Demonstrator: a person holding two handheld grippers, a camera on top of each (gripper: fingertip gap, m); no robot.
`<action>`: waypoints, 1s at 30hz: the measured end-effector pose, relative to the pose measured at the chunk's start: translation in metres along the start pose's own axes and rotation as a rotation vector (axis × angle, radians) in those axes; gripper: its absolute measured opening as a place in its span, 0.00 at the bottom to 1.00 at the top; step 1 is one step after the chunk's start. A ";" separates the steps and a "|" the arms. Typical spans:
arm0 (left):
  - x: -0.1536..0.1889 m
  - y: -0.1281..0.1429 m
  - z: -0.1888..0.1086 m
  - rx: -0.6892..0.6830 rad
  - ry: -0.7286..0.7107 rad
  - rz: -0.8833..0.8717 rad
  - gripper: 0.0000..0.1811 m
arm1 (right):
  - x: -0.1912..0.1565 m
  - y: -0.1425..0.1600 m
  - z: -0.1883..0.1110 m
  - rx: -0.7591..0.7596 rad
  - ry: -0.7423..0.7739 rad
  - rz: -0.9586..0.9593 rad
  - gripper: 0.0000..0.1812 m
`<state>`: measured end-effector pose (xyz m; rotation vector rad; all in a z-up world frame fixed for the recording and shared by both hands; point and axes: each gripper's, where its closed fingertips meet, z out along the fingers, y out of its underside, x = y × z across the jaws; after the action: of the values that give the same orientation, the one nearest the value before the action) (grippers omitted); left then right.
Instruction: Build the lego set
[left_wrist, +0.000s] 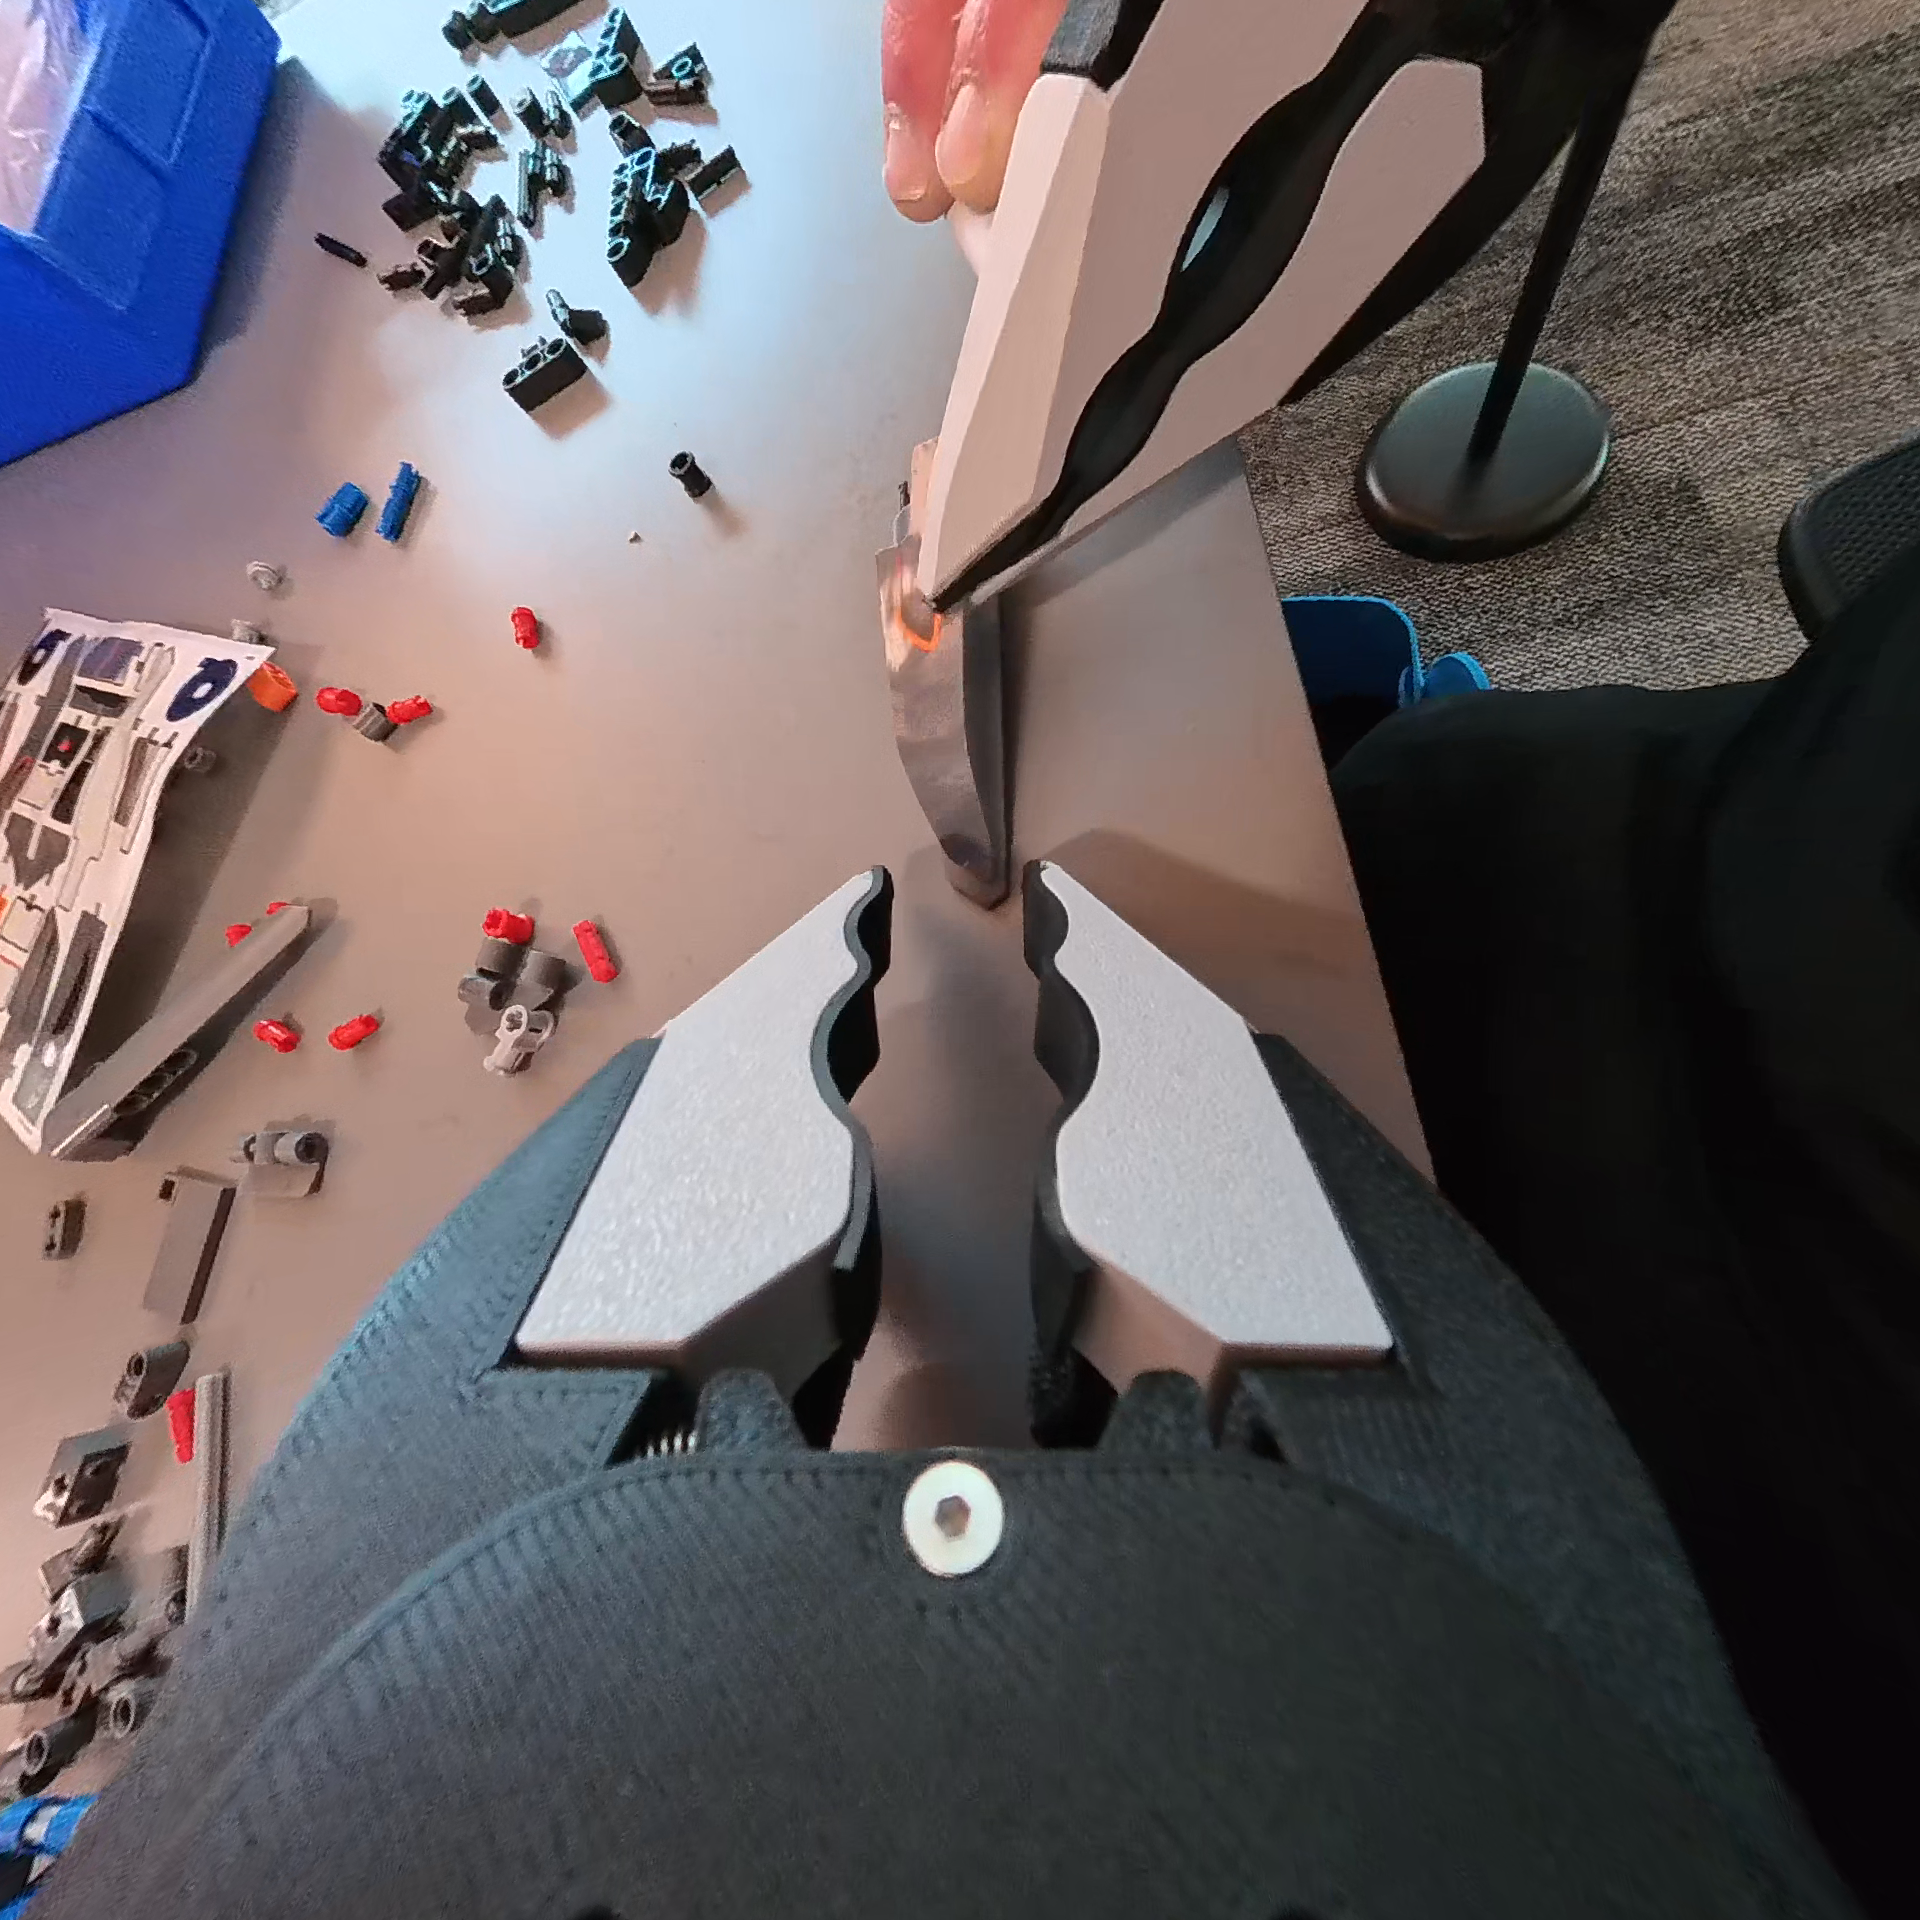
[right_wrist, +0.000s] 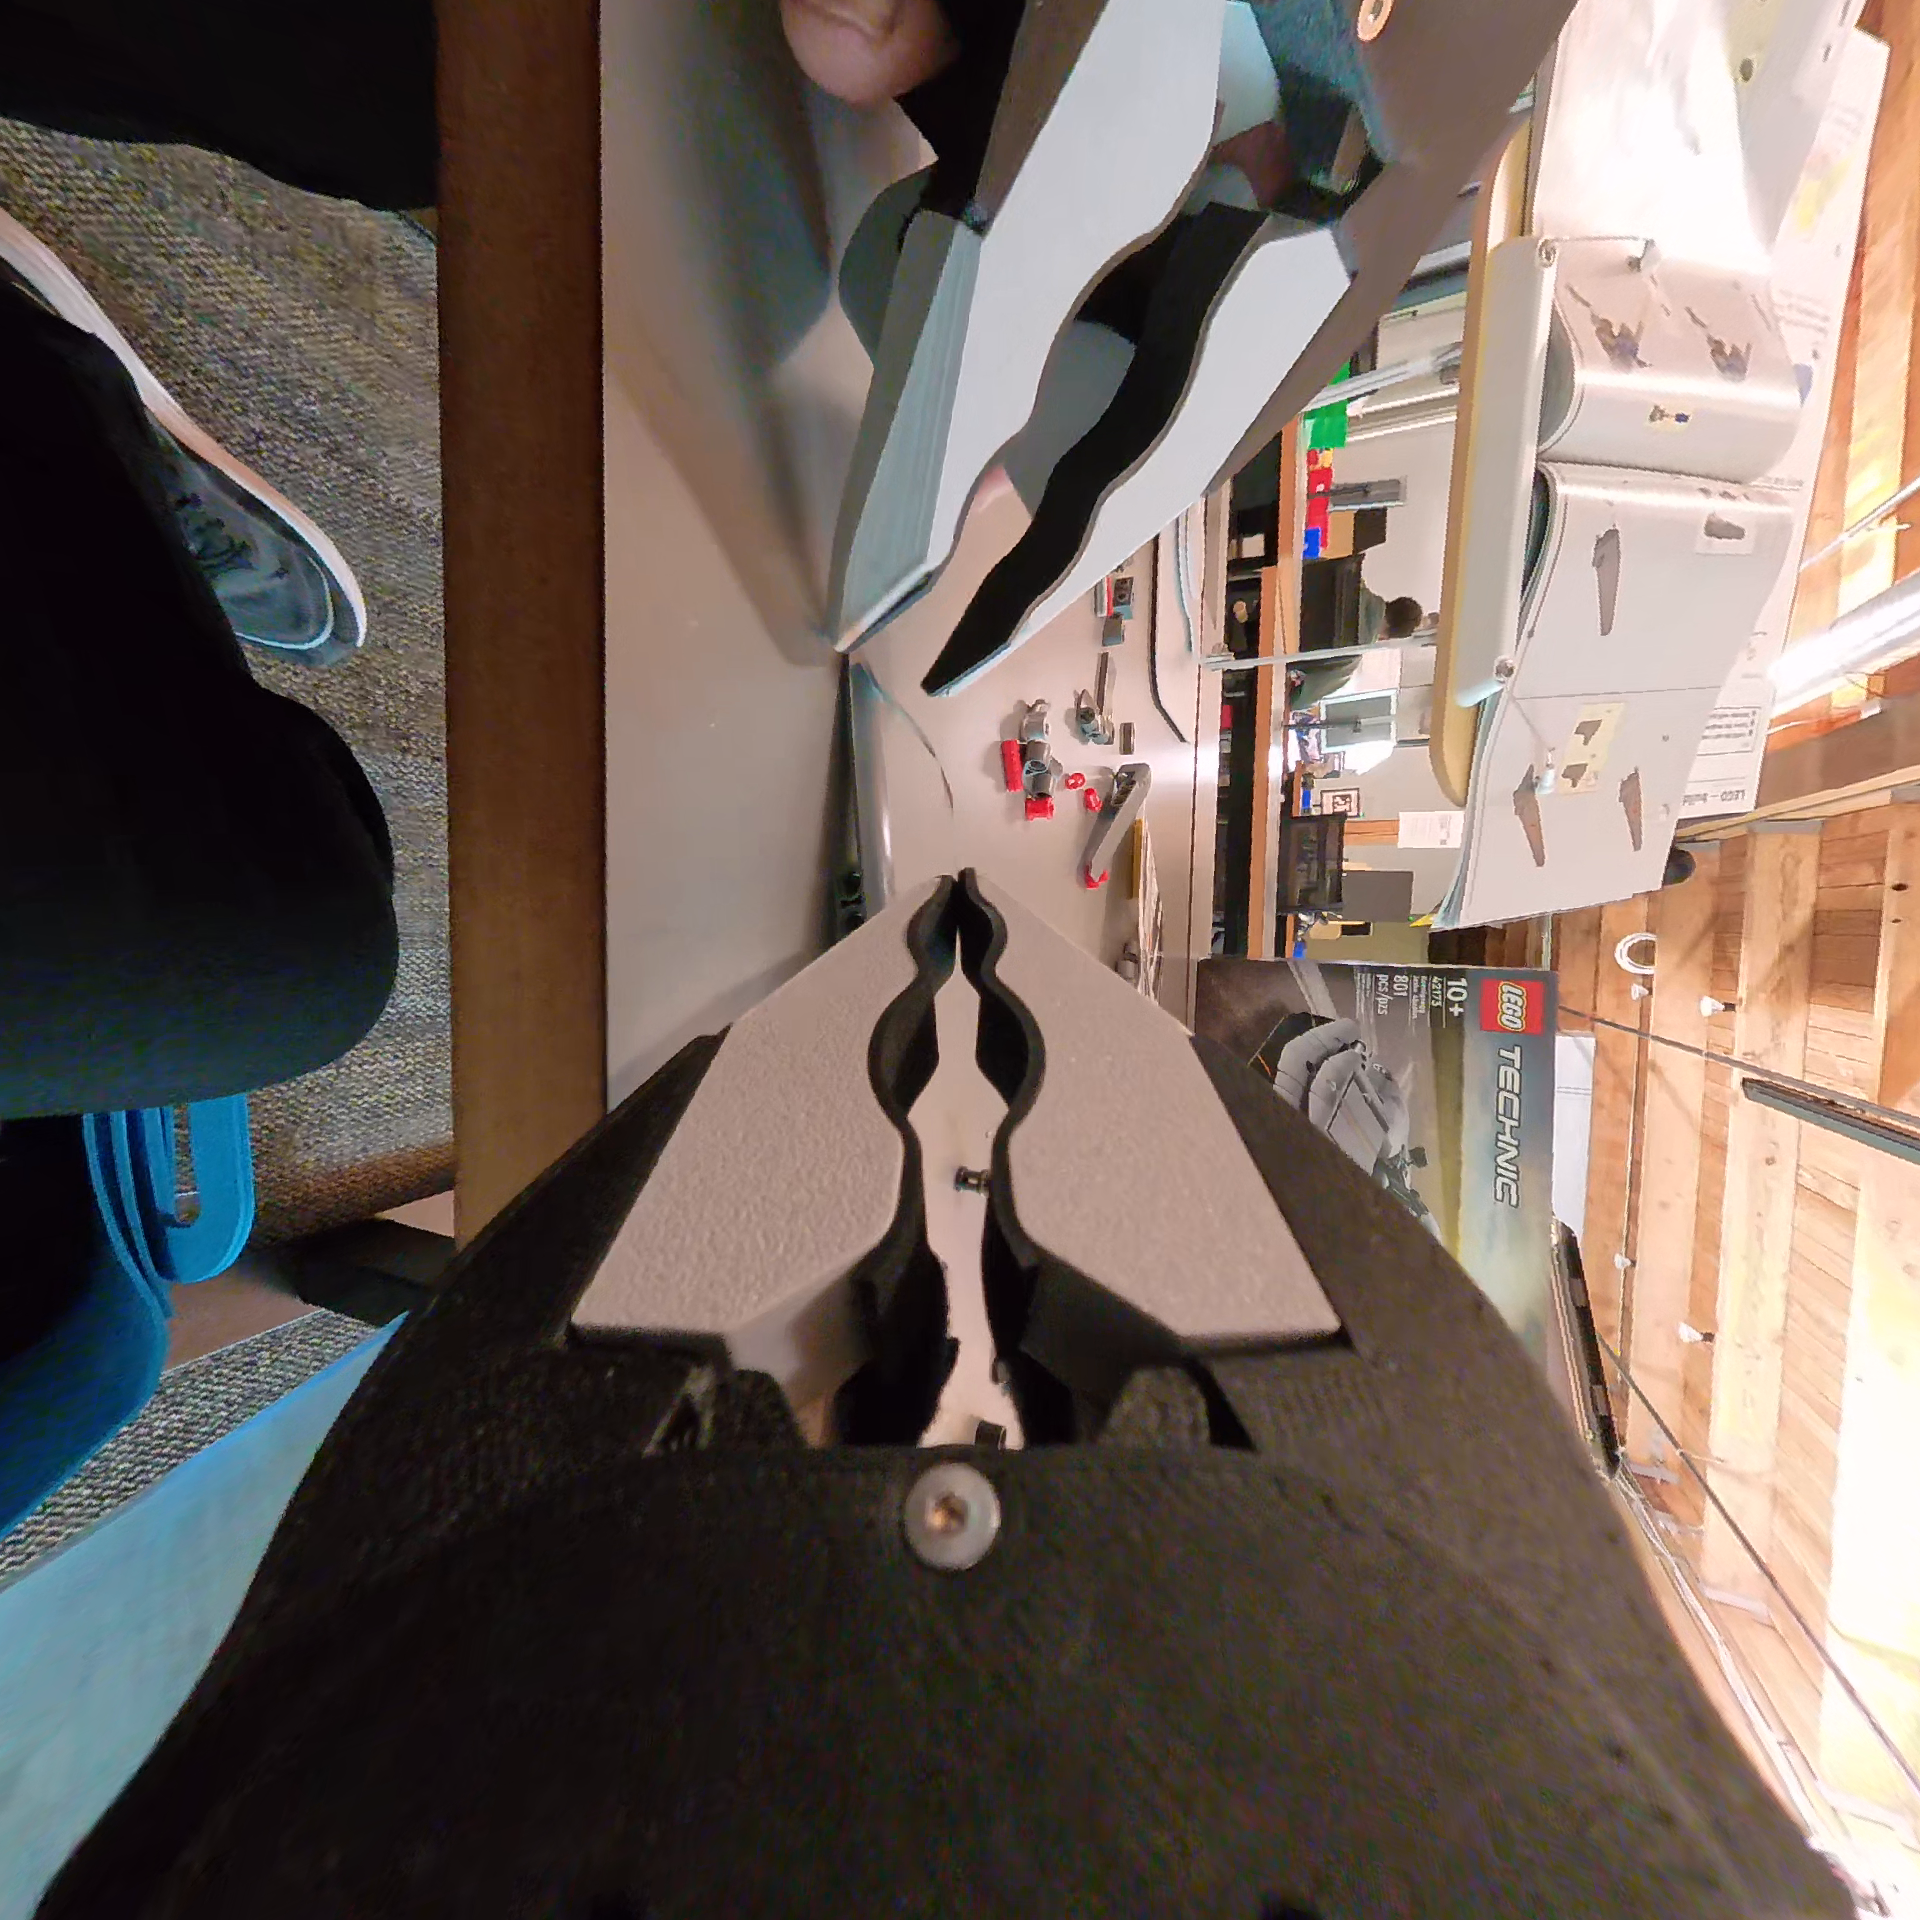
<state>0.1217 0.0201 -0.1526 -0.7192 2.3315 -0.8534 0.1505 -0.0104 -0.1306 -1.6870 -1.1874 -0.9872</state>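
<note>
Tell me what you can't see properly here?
- Left wrist view: orange bit at the right gripper tips, blurred.
- Left wrist view: sticker sheet, cut off by the left edge.
- Right wrist view: grey piece, lower end hidden behind that gripper.

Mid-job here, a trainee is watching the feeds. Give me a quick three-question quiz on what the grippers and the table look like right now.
1. True or false: the left gripper is open and holds nothing.
2. The right gripper pinches: A) a red pin, B) a curved grey piece, C) the sticker sheet.
3. Fill in: the pile of black pieces lies on the table beside a ___ bin.

Key: 1 true; 2 B; 3 blue.
</note>
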 end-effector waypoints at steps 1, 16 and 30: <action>0.000 0.000 0.000 -0.001 0.003 -0.003 0.12 | 0.000 0.000 0.000 0.000 0.002 0.001 0.00; 0.002 -0.001 0.003 -0.007 0.035 -0.021 0.09 | -0.001 0.001 -0.001 0.010 -0.003 0.005 0.00; 0.002 -0.001 0.002 -0.006 0.034 -0.016 0.09 | -0.006 0.003 -0.001 0.004 -0.011 -0.003 0.00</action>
<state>0.1218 0.0172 -0.1542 -0.7328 2.3620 -0.8719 0.1517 -0.0132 -0.1361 -1.6895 -1.1991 -0.9778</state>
